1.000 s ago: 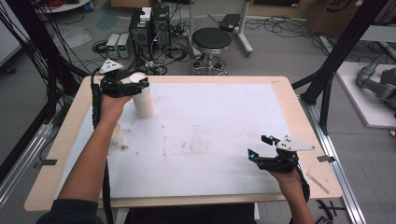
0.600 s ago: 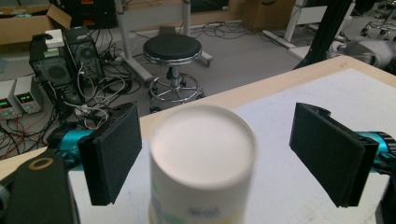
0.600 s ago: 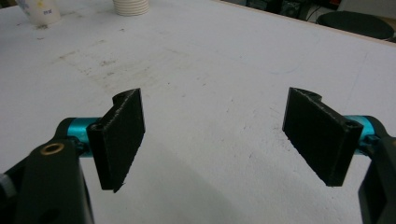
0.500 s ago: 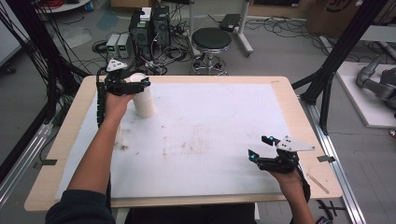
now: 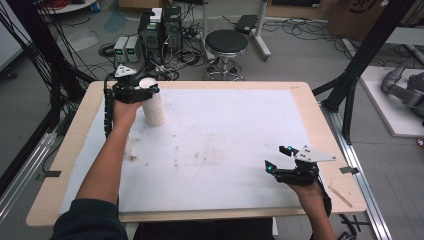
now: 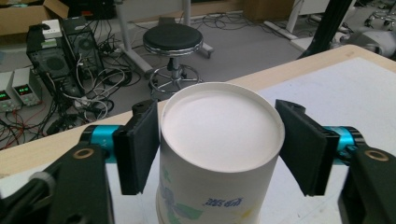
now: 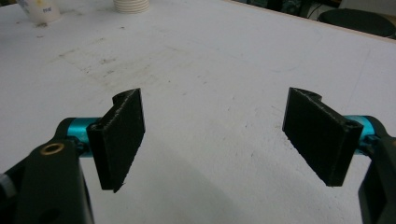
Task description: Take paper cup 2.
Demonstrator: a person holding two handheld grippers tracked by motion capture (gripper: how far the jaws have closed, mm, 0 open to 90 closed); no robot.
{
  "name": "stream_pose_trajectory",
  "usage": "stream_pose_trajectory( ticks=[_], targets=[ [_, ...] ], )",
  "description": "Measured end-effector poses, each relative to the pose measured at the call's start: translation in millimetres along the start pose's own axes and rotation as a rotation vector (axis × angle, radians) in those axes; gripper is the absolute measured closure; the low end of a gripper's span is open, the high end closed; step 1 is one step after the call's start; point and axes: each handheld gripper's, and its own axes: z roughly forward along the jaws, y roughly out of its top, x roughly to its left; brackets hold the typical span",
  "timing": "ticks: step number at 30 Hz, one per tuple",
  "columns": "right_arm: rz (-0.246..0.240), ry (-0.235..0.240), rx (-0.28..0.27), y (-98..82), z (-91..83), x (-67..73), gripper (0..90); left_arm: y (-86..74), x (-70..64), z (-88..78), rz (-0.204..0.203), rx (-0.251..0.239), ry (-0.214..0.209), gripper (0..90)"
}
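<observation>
One wide wooden desk with a white sheet over its top carries an upright stack of white paper cups at its far left corner, long axis standing straight up. Around the stack's rim the left gripper has just been closing its fingers, which now flank it closely, though I cannot tell whether both press. Well apart at the near right edge, the right gripper hovers with fingers spread on nothing, so the left hand is nearer.

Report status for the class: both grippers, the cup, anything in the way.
Left gripper jaws just closing, pads on the paper cup rim. Right gripper open, nothing between jaws. Cup upright on white mat. Nothing in the way.
</observation>
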Motion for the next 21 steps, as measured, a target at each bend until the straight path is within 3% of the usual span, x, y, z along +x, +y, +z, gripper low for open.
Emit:
stream_pose_trajectory(
  ticks=[6,13,21],
  targets=[
    [0.002,0.002,0.003,0.0,0.5,0.3,21.6,2.8,-1.5,-2.3,0.020,0.007,0.009,34.5],
    [-0.003,0.007,0.004,0.5,2.1,1.0,21.6,10.9,-2.0,-8.4,0.022,-0.026,0.003,34.8],
    [-0.001,0.012,0.008,1.3,3.4,2.8,21.6,19.5,-3.0,-24.7,0.009,-0.108,0.005,35.5]
  ],
)
